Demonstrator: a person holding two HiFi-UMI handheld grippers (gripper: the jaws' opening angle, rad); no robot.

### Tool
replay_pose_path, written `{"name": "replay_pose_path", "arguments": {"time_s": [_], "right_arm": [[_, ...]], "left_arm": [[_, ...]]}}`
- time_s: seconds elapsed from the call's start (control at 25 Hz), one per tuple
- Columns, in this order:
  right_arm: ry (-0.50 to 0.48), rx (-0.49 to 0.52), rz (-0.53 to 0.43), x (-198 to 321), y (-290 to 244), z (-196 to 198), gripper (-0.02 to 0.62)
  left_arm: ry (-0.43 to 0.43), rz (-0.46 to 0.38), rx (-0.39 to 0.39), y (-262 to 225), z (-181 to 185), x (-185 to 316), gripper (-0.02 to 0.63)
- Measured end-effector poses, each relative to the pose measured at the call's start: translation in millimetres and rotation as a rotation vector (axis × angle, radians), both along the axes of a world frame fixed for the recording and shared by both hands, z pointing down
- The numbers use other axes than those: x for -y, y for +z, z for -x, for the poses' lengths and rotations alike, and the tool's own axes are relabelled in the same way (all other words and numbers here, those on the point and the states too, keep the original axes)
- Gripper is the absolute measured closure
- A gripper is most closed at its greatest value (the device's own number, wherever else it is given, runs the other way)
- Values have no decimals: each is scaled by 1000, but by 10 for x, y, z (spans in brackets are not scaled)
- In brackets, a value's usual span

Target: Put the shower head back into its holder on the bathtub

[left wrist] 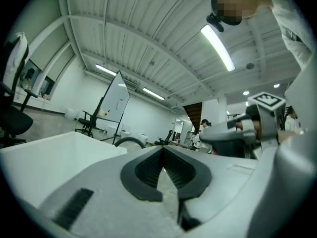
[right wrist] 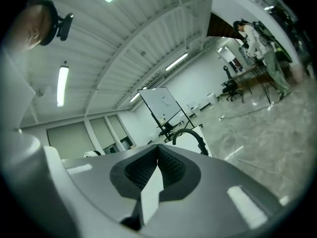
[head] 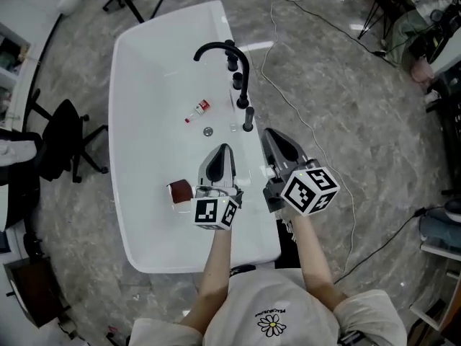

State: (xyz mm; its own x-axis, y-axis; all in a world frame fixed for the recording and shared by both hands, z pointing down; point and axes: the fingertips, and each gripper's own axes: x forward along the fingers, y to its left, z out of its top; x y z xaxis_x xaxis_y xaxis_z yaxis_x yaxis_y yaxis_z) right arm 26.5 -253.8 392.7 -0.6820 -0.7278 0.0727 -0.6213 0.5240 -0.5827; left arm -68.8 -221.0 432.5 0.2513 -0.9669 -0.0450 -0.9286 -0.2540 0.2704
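Note:
A white bathtub (head: 144, 215) fills the middle of the head view. On its right rim stand a black arched faucet (head: 220, 47) and, nearer to me, a black shower head (head: 248, 117), upright at the rim with neither gripper touching it. My left gripper (head: 222, 150) hovers over the tub's near half, shut with nothing between its jaws (left wrist: 162, 151). Just outside the right rim my right gripper (head: 269, 134) is held up, also shut and empty (right wrist: 158, 148). Both point level across the room. The faucet's arch (right wrist: 194, 134) shows beyond the right jaws.
In the tub lie a small bottle (head: 197, 111), a drain (head: 208, 130) and a red-brown block (head: 178, 191). A cable (head: 302, 121) snakes over the floor to the right. A black office chair (head: 65, 139) stands left of the tub.

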Motion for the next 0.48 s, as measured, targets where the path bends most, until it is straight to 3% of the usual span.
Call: {"name": "replay_pose_path", "arguments": {"time_s": [0.08,0.2,0.28,0.36,0.4,0.48], "right_arm": [[10,57,18,-271,23,-88,575],[-70,85,-32,-525,-114,-68,591],[-119,-5,-124,-664,-262,8,591],[-152,-165,-206,-807,-307,100,591],[-164,-221,-222,-873,-300,141,591],[-191,-236,-199,-1002,-265,219,591]], "left_arm": [[31,-29,-30,-194,-47,-236,604],[68,-60,-105,-361,-80,-513,604],[98,-75,-100,-427,-106,-645,604],[131,-76,-59,-475,-159,-720,604],[135,-75,-40,-508,-178,-740,604],[131,-78,-9,-580,-209,-764,604]]}}
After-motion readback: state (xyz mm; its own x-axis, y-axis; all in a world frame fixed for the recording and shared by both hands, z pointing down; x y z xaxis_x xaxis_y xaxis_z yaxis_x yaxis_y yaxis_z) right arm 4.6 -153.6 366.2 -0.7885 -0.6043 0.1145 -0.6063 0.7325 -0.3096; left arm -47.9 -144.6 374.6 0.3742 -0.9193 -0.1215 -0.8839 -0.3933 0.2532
